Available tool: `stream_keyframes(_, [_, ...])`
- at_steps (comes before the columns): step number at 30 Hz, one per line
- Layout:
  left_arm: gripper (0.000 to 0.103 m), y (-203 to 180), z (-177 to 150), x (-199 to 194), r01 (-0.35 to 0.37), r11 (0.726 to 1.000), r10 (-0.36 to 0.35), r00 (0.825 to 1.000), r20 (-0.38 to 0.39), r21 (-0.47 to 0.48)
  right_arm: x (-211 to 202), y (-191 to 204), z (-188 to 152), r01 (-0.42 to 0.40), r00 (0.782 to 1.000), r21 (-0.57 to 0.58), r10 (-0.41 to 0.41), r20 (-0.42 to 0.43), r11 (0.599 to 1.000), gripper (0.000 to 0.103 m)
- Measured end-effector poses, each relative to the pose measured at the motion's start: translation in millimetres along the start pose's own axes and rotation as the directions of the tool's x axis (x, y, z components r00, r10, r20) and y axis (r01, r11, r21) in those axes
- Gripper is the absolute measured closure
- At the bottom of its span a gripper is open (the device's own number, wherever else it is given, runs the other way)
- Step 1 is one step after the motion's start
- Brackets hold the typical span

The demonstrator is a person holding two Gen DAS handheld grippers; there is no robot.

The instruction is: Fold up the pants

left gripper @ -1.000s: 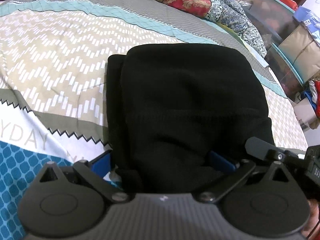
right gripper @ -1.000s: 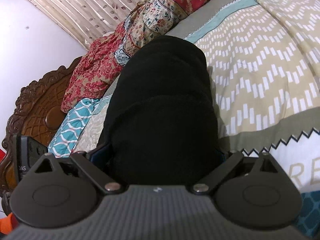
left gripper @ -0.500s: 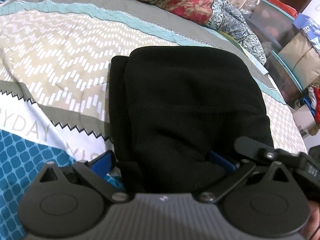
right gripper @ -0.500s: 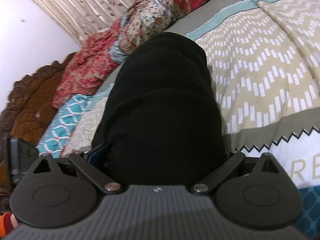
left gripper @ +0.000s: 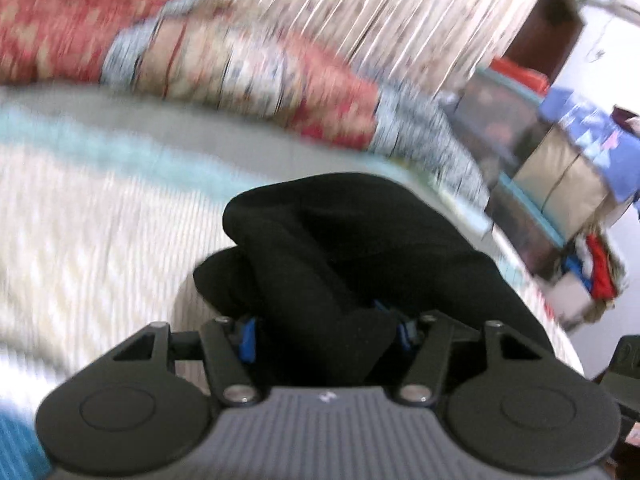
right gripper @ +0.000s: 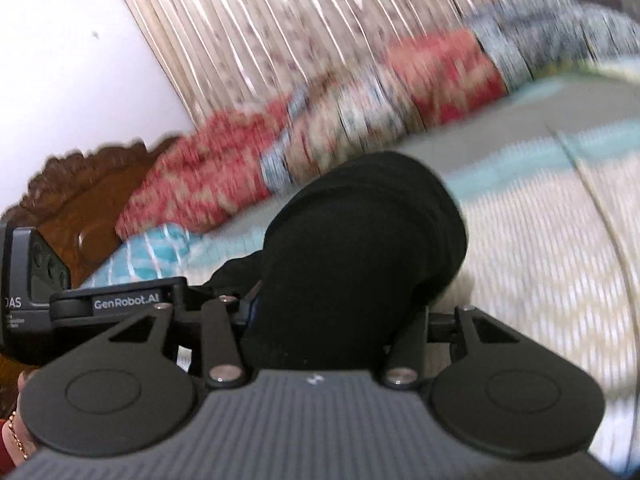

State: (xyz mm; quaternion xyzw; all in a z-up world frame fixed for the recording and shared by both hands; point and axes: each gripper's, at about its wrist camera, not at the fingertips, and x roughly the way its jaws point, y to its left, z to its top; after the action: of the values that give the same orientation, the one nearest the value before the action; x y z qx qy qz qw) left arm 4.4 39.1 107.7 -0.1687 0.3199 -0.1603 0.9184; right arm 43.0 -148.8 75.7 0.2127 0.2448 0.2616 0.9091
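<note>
The folded black pants (left gripper: 360, 240) fill the middle of both views, bunched and raised at the near end above the patterned bedspread (left gripper: 100, 240). My left gripper (left gripper: 326, 336) has its jaws closing, and black cloth fills the gap between its blue pads (left gripper: 248, 340). In the right wrist view the pants (right gripper: 368, 232) hump up the same way. My right gripper (right gripper: 326, 320) is also closing, with the bundle's near edge packed between its fingers; its right pad is hidden by cloth. The left gripper's body (right gripper: 120, 304) shows at the left of that view.
A rolled red floral quilt (left gripper: 240, 60) lies along the far side of the bed below a striped curtain (right gripper: 300, 40). A carved wooden headboard (right gripper: 80, 208) stands at the left. Storage boxes and piled clothes (left gripper: 560, 168) sit beside the bed on the right.
Both grippers' jaws have narrowed onto the near end of the pants and both have risen. The bundle's near end has lifted and bunched, and both views now tilt up and blur.
</note>
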Motion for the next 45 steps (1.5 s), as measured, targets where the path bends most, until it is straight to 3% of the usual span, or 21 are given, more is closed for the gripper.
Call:
stream_keyframes(5, [0.047,-1,70,46,-0.045,0.992,0.03,0.992,0.124,0.119,48,-5,42,0.011,0.988,-0.061,-0.001,0.154,0.998,0.053])
stream_keyframes(9, [0.047,17,101,103,-0.084,0.987,0.067,0.99,0.123,0.136,103,-20,59,0.053,0.978,-0.061,-0.04,0.205,0.997,0.053])
stream_keyframes(12, [0.047,49,95,162,-0.148,0.985,0.146,0.989,0.023,0.087,149,-46,57,0.095,0.988,0.017,-0.097,0.12,0.995,0.053])
stream_keyframes(14, [0.044,70,79,198,-0.219,0.974,0.223,0.97,-0.094,0.058,181,-73,43,0.146,0.989,0.09,-0.146,-0.009,0.985,0.051])
stream_keyframes(15, [0.037,77,69,211,-0.26,0.965,0.264,0.953,-0.146,0.045,195,-85,35,0.191,0.979,0.123,-0.181,-0.09,0.974,0.042])
stream_keyframes(16, [0.017,85,60,215,-0.283,0.959,0.281,0.949,-0.142,0.006,204,-98,27,0.232,0.966,0.159,-0.208,-0.156,0.959,0.035])
stream_keyframes(17, [0.015,88,54,212,-0.28,0.959,0.274,0.953,-0.126,-0.036,203,-111,20,0.217,0.969,0.221,-0.182,-0.168,0.951,0.036])
stream_keyframes(18, [0.015,87,51,208,-0.276,0.96,0.268,0.956,-0.117,-0.052,197,-112,18,0.199,0.974,0.214,-0.169,-0.152,0.956,0.035])
stream_keyframes(20, [0.016,81,49,201,-0.303,0.95,0.292,0.947,-0.132,-0.069,191,-104,24,0.23,0.964,0.159,-0.202,-0.176,0.96,0.031])
stream_keyframes(22, [0.016,74,49,188,-0.311,0.946,0.295,0.943,-0.156,-0.091,180,-98,29,0.257,0.954,0.159,-0.224,-0.2,0.953,0.016])
stream_keyframes(24, [0.014,69,52,165,-0.316,0.946,0.303,0.942,-0.14,-0.073,161,-87,31,0.282,0.948,0.137,-0.254,-0.191,0.95,0.011])
stream_keyframes(25, [0.008,63,48,153,-0.329,0.943,0.321,0.938,-0.128,-0.051,147,-77,26,0.287,0.948,0.113,-0.265,-0.174,0.951,0.008])
stream_keyframes(27, [0.002,49,32,129,-0.369,0.929,0.367,0.923,-0.12,0.0,119,-60,13,0.305,0.944,0.067,-0.292,-0.155,0.95,0.001])
stream_keyframes(35, [0.0,11,-35,55,-0.454,0.879,0.474,0.866,-0.16,0.149,53,-7,-40,0.398,0.899,0.014,-0.387,-0.204,0.917,0.0])
stream_keyframes(45, [0.0,-20,-74,-12,-0.461,0.865,0.491,0.86,-0.14,0.199,1,33,-69,0.402,0.891,-0.02,-0.396,-0.223,0.916,0.0])
